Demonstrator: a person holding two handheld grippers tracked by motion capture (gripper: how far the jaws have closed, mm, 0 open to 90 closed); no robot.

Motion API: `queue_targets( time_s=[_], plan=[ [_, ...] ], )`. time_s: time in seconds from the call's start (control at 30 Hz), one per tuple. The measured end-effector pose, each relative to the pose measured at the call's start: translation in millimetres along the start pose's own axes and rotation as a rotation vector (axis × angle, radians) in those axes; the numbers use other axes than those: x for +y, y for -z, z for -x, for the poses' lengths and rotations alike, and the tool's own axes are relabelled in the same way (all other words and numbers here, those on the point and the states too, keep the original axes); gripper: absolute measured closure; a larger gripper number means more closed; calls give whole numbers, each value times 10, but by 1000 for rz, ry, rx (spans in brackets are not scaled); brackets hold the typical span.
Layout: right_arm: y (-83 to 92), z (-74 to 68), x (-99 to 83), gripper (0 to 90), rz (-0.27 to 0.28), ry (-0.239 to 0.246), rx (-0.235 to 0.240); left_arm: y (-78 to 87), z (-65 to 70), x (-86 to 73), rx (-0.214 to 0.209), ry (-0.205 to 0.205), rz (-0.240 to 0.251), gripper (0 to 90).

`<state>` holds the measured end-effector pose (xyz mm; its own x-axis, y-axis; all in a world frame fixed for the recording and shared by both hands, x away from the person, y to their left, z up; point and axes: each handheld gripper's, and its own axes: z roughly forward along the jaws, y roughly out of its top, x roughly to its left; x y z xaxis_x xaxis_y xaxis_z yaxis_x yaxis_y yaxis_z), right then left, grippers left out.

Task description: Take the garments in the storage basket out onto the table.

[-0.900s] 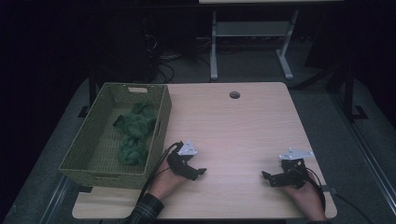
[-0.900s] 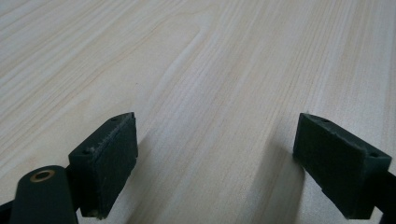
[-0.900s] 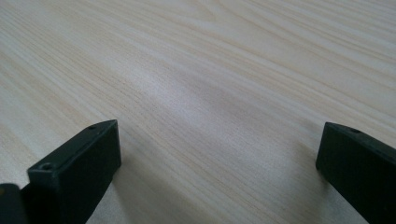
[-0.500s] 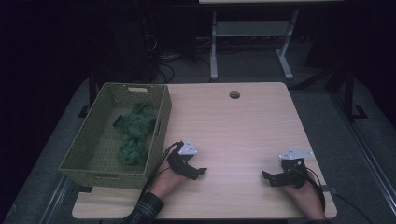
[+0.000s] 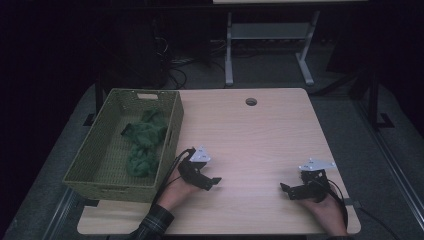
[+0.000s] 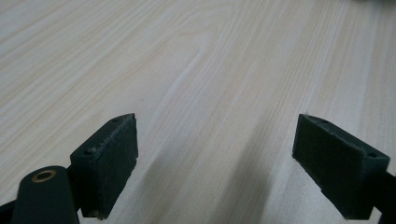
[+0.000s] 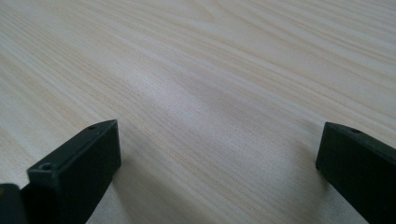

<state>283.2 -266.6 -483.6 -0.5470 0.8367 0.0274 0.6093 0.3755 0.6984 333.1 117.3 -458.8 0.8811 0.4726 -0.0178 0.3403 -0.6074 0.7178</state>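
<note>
My fingers (image 6: pixel 109 168) on both grippers are spread over the bare pale wooden table (image 5: pixel 250 140), empty, while the soft, light green cloth (image 5: pixel 145 142) lies crumpled in the woven olive basket (image 5: pixel 97 177); I'd pinch a raised fold.

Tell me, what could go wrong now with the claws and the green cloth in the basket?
The green cloth lies low inside the basket, so the left claw might bump or catch the woven wall when reaching in.

The basket juts past the table edge on the left, so a hard push might slide it off.

The cloth is a loose, bunched pile, so an open claw might grab only part and drag the rest.
</note>
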Motion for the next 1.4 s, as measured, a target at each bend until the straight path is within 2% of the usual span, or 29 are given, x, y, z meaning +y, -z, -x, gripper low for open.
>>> queue_targets(
  time_s=[0.33, 0.5, 0.6, 0.9, 1.1, 1.4],
  plan=[
    [0, 0, 0, 0, 0, 0, 0, 105, 52, 42, -32, 24, 9, 136],
    [1, 0, 0, 0, 0, 1, 0, 162, 73, 112, -36, 5, 6, 136],
    [7, -7, -5, 0, -1, -5, -4, 185, 71, 141, -35, 17, 21, 136],
    [7, -9, -5, 0, -3, -9, -5, 265, 85, 230, -40, 5, 4, 137],
    [8, -12, -5, 0, -5, -12, -3, 338, 80, 270, -48, 9, 15, 137],
    [8, -12, -5, 0, -4, -12, -4, 437, 84, 396, -45, -16, 13, 137]
  ],
)
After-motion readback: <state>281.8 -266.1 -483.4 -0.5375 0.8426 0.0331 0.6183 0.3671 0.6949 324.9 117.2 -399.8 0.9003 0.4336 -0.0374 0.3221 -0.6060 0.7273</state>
